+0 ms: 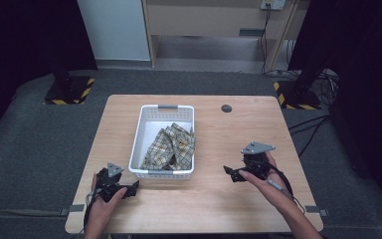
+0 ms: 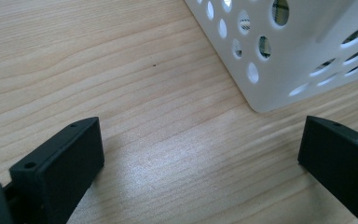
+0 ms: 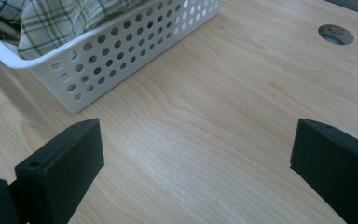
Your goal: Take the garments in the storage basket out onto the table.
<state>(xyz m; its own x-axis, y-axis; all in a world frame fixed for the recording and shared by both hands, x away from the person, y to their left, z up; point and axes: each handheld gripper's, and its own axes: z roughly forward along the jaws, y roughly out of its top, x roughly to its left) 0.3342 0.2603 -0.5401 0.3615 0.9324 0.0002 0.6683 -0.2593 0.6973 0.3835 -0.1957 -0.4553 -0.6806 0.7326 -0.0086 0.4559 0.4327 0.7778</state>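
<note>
Table (image 1: 214,199): I saw a light wooden top on grey carpet, with a round hole (image 1: 226,108) near its far edge, to the right of the basket.
Basket (image 1: 151,107): white and perforated, it stood on the table left of centre, between my two tongs and farther from me than both; in the left gripper view its near corner (image 2: 270,100) sat just beyond the jaws.
Cloth (image 1: 171,147): a checked beige and green cloth lay crumpled inside the basket, mostly toward its near right part, with bare white floor at the far left.
Left tongs (image 1: 132,188): I held them low at the table's near left, just beside the basket's near left corner; the jaws stood wide apart with nothing between them, only bare wood.
Right tongs (image 1: 231,173): I held them right of the basket, apart from it, pointing left toward it; the jaws gaped wide, gripping nothing.
</note>
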